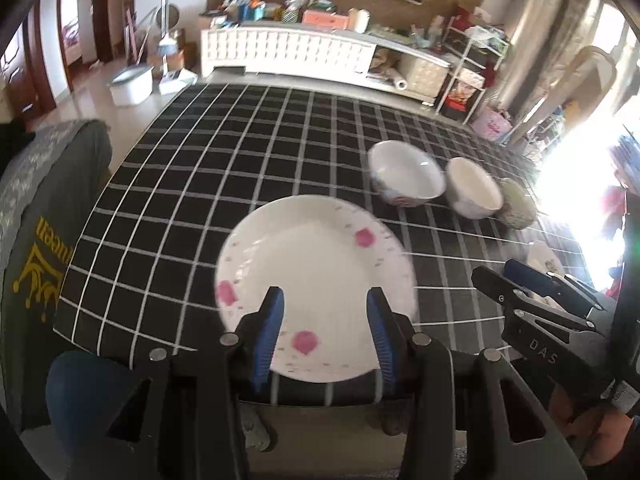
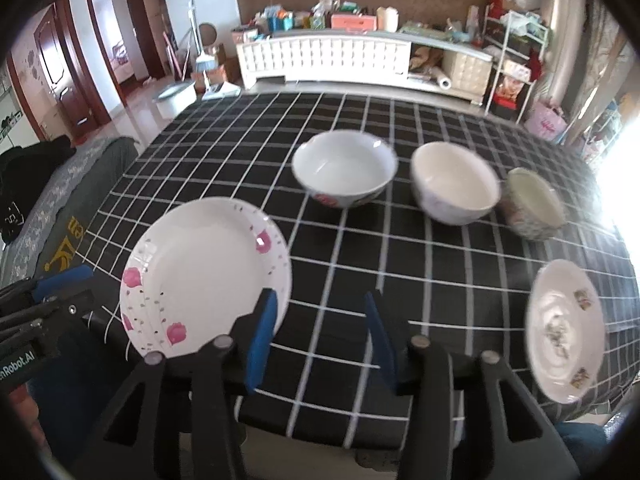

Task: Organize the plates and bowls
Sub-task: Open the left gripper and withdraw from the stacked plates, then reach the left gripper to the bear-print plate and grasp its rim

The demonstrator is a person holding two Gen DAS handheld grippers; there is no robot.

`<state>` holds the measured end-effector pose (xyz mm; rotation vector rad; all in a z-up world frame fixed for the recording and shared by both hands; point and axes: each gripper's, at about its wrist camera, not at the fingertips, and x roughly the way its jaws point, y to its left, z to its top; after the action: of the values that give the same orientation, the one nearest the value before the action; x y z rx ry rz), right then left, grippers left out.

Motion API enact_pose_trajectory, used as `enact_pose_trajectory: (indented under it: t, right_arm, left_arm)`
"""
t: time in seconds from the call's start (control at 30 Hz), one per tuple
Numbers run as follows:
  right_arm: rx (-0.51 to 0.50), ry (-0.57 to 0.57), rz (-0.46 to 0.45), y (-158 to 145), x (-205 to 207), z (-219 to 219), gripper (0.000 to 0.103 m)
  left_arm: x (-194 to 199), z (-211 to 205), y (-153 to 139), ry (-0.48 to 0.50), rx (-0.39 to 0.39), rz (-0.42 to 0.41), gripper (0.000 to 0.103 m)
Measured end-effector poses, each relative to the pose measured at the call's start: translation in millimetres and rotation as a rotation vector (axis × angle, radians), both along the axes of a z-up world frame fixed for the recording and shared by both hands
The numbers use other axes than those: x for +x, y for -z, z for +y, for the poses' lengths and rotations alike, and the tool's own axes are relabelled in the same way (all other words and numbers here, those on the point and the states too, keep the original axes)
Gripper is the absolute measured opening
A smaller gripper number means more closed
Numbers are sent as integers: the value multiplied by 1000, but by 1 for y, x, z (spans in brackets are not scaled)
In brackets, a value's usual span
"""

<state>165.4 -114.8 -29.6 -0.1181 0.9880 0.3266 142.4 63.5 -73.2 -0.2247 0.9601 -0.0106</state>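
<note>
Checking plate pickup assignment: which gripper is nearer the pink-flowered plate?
Left. The left gripper hangs open right over the near rim of the pink-flowered plate. The right gripper is open too, off to the plate's right over bare tablecloth.

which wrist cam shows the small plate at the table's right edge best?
Right wrist: the small plate shows whole, decals visible. In the left wrist view only a washed-out sliver shows behind the right gripper.

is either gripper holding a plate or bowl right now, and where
No. Left gripper is open above the pink-flowered plate; right gripper is open over bare tablecloth.
</note>
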Motion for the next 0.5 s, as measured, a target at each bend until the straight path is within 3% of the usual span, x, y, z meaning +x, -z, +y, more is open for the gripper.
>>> enact_pose_trajectory:
  t: [0.1,0.23,0.3,0.4,0.5]
  right_arm:
    - [5,33,-30,-13,-5,-23,58]
    - [17,76,-52,-25,-7,-55,59]
    - [18,101,-64,-30,-8,-71,59]
    - [26,143,-79,-35,-11,-97,59]
    - [18,189,-96,-39,-13,-121,64]
  left_arm:
    - [0,-23,-12,37,17,-36,49]
    - [1,-63,-28,99,43,-93,50]
    - [3,-82,-34,134,34,-117,57]
    - [8,-106,-39,185,17,-170,57]
    - [19,-136,-37,230,47,-158,58]
